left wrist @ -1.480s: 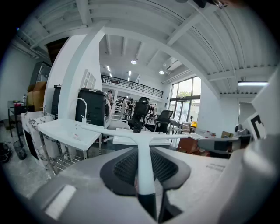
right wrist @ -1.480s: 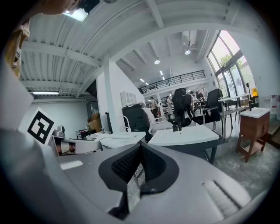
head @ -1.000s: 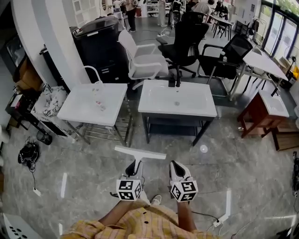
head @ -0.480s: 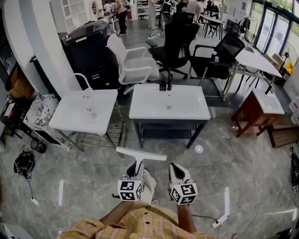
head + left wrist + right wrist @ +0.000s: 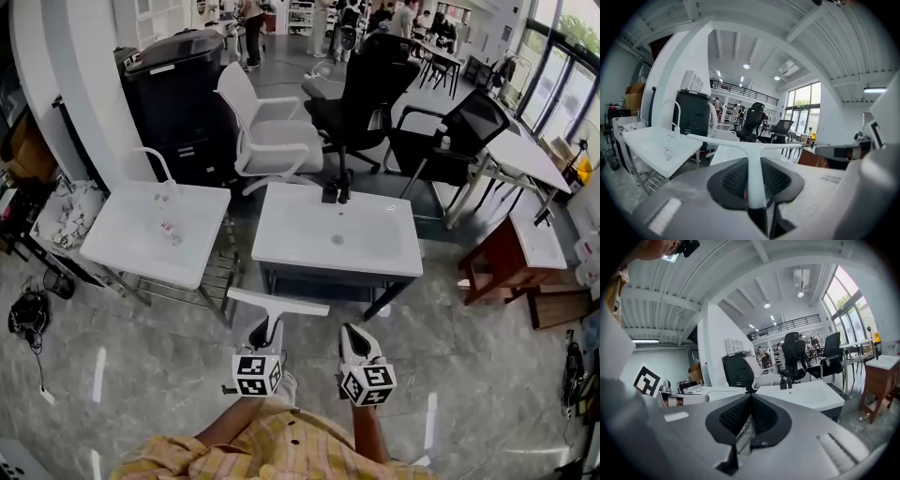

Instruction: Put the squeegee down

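A white squeegee (image 5: 277, 302) with a long crossbar blade is held level in front of me; its handle (image 5: 756, 180) runs back between the jaws of my left gripper (image 5: 265, 336), which is shut on it. The blade (image 5: 740, 143) points toward the white sink basin (image 5: 337, 239) with a black faucet. To the right, my right gripper (image 5: 353, 337) hangs beside the left one, jaws shut with nothing between them (image 5: 749, 401). Both grippers hover over the grey floor, short of the basin's near edge.
A second white basin (image 5: 155, 230) on a metal rack stands at the left. Behind the sinks are a white chair (image 5: 267, 131), black office chairs (image 5: 370, 89) and a black cabinet (image 5: 173, 89). A brown stand with a small sink (image 5: 516, 248) is at right. A black cable bundle (image 5: 23, 314) lies on the floor at left.
Both grippers and the held squeegee have moved forward toward the middle basin, which now lies closer. The jaws have stayed as they were.
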`<state>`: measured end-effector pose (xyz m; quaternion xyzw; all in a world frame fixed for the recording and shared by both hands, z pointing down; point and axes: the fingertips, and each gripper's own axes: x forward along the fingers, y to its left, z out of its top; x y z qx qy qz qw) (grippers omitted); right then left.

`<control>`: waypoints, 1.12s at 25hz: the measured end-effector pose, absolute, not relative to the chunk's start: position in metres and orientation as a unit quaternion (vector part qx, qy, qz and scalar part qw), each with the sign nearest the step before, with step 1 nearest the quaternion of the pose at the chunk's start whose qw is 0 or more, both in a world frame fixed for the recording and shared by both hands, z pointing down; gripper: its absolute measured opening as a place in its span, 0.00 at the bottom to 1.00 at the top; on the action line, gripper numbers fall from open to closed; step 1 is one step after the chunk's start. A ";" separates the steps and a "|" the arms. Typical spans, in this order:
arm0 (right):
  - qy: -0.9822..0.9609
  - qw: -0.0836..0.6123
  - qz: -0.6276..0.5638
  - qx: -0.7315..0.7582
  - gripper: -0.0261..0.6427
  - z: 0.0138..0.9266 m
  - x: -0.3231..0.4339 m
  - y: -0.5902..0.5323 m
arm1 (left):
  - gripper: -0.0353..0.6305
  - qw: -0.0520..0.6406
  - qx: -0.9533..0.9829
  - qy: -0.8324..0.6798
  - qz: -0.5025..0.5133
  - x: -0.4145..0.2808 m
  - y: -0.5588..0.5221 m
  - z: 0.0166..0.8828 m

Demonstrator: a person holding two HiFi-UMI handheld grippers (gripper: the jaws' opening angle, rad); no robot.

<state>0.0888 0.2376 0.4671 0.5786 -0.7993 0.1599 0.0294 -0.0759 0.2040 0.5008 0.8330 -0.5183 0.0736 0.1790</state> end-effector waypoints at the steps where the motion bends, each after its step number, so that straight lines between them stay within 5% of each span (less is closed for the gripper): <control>1: -0.800 0.029 0.160 0.578 0.04 0.464 0.090 0.224 | 0.19 0.178 0.833 -0.519 0.071 -0.075 0.190 0.497; 28: -0.801 0.035 0.147 0.579 0.04 0.452 0.084 -0.011 | 0.18 0.184 0.831 -0.522 0.057 -0.084 -0.042 0.493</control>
